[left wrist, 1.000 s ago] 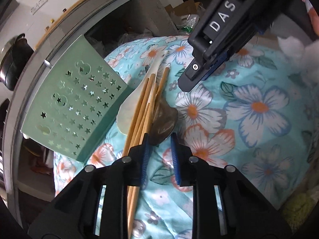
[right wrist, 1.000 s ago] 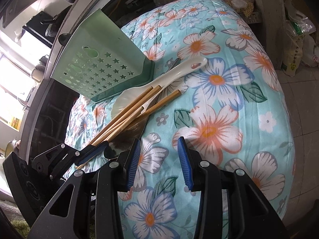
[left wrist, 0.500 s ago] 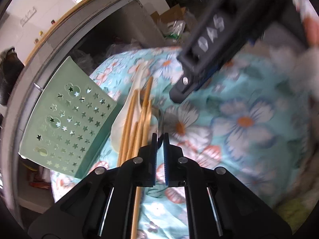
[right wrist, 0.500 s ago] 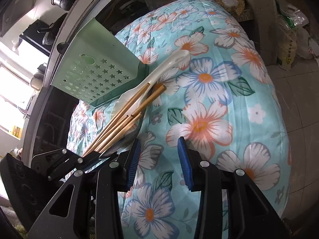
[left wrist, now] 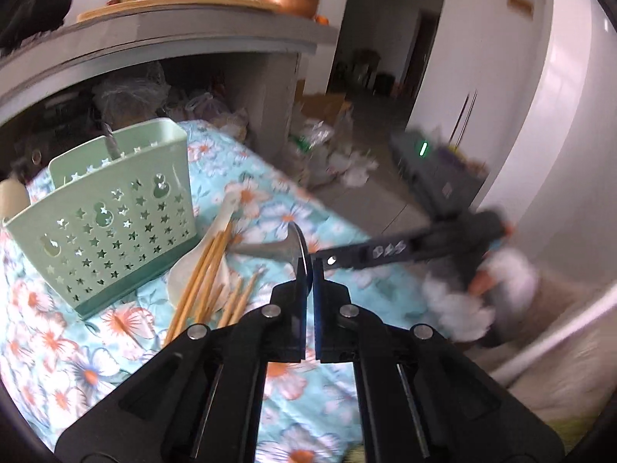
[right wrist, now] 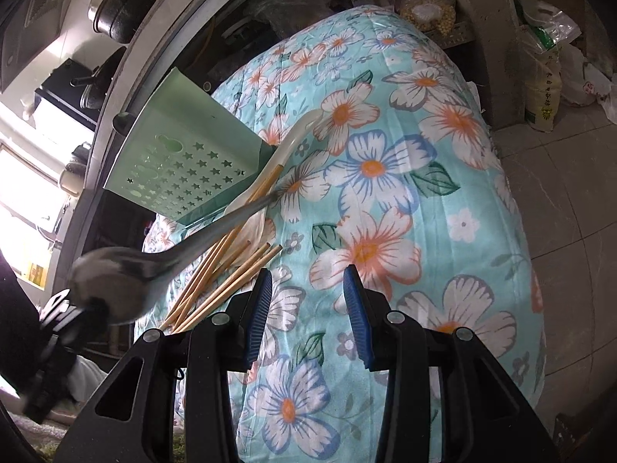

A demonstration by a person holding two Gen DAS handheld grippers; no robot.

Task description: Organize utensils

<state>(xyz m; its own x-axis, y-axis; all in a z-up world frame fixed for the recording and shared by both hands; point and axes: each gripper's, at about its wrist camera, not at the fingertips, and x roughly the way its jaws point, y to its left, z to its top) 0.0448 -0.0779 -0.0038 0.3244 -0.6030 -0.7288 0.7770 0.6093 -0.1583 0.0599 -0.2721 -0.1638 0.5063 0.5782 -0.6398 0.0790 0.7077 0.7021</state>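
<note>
So you've got the metal spoon (left wrist: 287, 247) pinched by its bowl in your left gripper (left wrist: 309, 270), clenched tight on it, handle sticking out toward 9 o'clock and clear of the floral cloth (right wrist: 405, 200). Your right gripper (right wrist: 308, 308) is just hanging over the cloth with the jaws apart and nothing in them.

The green holder (left wrist: 104, 223) stands upright at about 10 o'clock from the spoon in the left view, with what looks like 1 utensil already poking out the top. The white rice paddle (left wrist: 200, 258) and the chopsticks (left wrist: 204, 285) are lying in a pile right beside its base, at 8 o'clock from the spoon.

I'd call this the carry step for the spoon. Next you need to swing it over the holder's open top and tip the handle downward before letting go, otherwise it'll likely catch the rim. Paddle and chopsticks are left after that.
</note>
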